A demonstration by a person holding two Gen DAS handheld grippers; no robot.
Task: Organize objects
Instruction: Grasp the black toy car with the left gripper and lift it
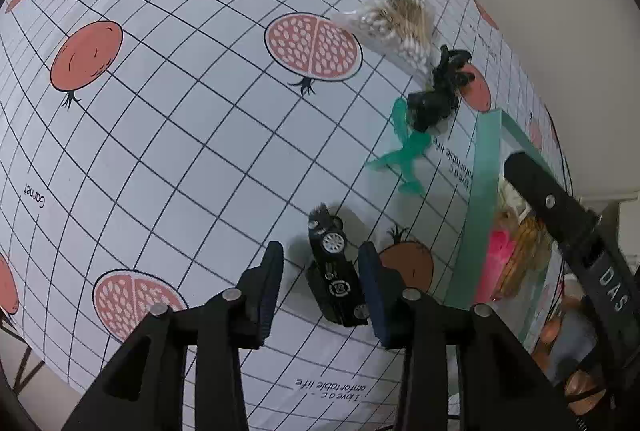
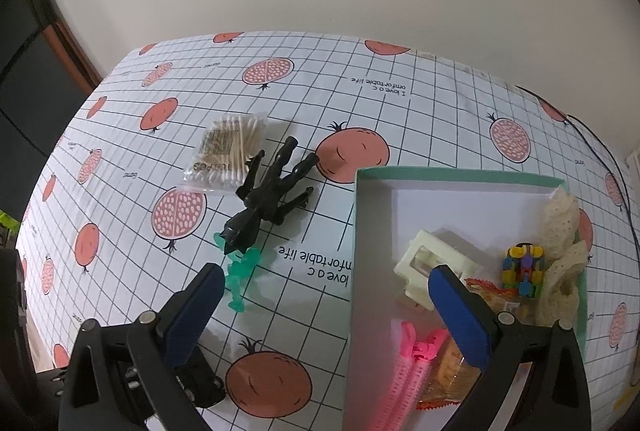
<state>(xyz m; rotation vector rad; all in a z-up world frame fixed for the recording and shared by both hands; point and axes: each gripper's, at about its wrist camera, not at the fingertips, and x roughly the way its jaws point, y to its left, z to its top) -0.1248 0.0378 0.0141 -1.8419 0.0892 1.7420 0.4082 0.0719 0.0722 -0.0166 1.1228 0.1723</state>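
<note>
A black toy car lies on the pomegranate-print tablecloth, between the fingers of my left gripper. That gripper is open, with a gap showing on the car's left side. Beyond it lie a green toy plane, a black toy figure and a bag of cotton swabs. My right gripper is open and holds nothing. It hovers over the left wall of the green box. The plane, figure, swabs and car are in view there too.
In the box lie a cream frame-like piece, a colourful block toy, lace cloth, pink clips and snack packets. A plain wall stands behind the table. A dark cable trails at the far right.
</note>
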